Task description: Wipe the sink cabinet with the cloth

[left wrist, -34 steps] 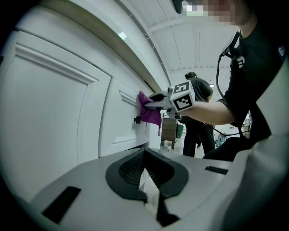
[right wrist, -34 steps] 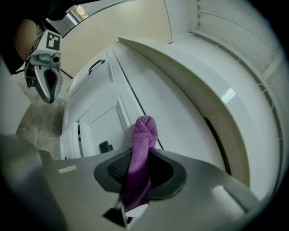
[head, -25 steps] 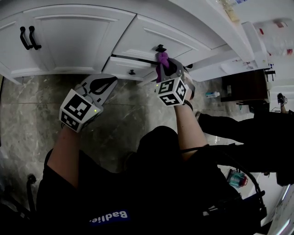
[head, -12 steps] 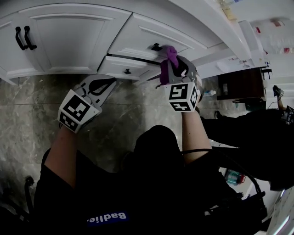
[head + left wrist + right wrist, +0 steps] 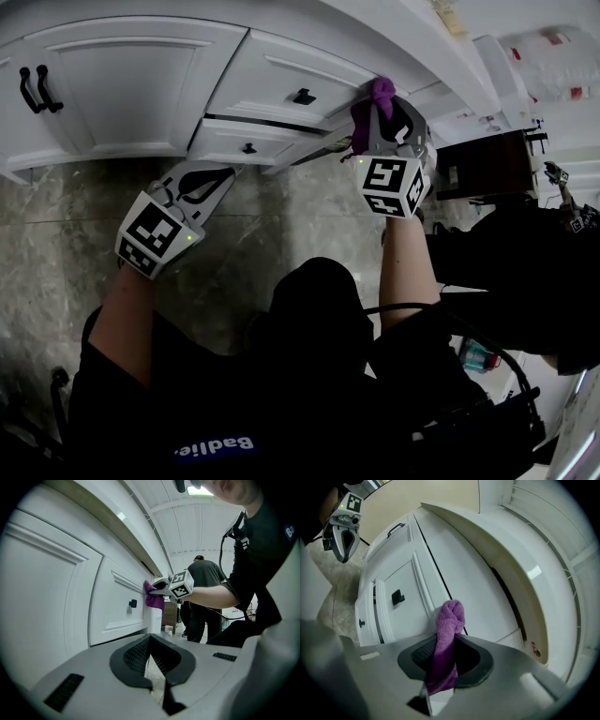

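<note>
The white sink cabinet [image 5: 281,75] fills the top of the head view. My right gripper [image 5: 380,117] is shut on a purple cloth [image 5: 375,98], whose bunched end presses on the top right corner of the upper drawer front. The right gripper view shows the cloth [image 5: 449,634] standing up between the jaws against the cabinet [image 5: 464,573]. My left gripper [image 5: 202,183] hangs lower left, shut and holding nothing, pointing at the lower drawer. From the left gripper view, the cloth [image 5: 153,597] touches the drawer edge.
Two black drawer knobs [image 5: 304,96] [image 5: 248,147] sit left of the cloth. Black door handles [image 5: 33,89] are at far left. Marble floor [image 5: 56,244] lies below. A person in dark clothes [image 5: 525,253] stands close on the right beside dark furniture [image 5: 487,169].
My right gripper has carried the cloth rightward and up across the upper drawer front, from beside the knob to the drawer's right corner. The left gripper has hardly moved.
</note>
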Tool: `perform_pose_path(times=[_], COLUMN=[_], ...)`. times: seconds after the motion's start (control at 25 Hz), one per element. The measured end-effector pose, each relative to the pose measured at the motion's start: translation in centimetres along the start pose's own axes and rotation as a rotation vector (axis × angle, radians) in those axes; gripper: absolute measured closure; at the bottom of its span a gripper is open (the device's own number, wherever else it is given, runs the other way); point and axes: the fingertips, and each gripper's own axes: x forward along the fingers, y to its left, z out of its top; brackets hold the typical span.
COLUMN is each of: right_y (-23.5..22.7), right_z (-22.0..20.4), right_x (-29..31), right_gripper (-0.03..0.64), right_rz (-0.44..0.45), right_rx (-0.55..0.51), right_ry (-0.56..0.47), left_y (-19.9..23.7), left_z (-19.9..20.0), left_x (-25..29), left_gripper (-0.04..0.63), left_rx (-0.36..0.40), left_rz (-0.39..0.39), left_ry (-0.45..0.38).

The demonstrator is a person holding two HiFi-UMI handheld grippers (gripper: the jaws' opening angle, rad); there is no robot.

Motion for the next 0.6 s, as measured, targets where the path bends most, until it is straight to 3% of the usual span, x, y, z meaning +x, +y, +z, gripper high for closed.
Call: perform_pose_path(times=[0.24, 0.6], right_y=[3.9, 11.8], right_z=[-3.0, -7.0], right_x=[1.3, 3.3], right_gripper=[0.541, 0.541], right_rz=[0.050, 0.204], right_rx=[-0.001, -0.013], right_ry=[0.045, 0.131], left_y=[-0.3, -0.6], left_z=[-0.5, -1.3], left_x=[0.3, 0.8], left_gripper=[0.606, 0.606], left_rx=[-0.001, -0.005], left_rz=[-0.005, -0.014], left_ry=[0.015, 0.038])
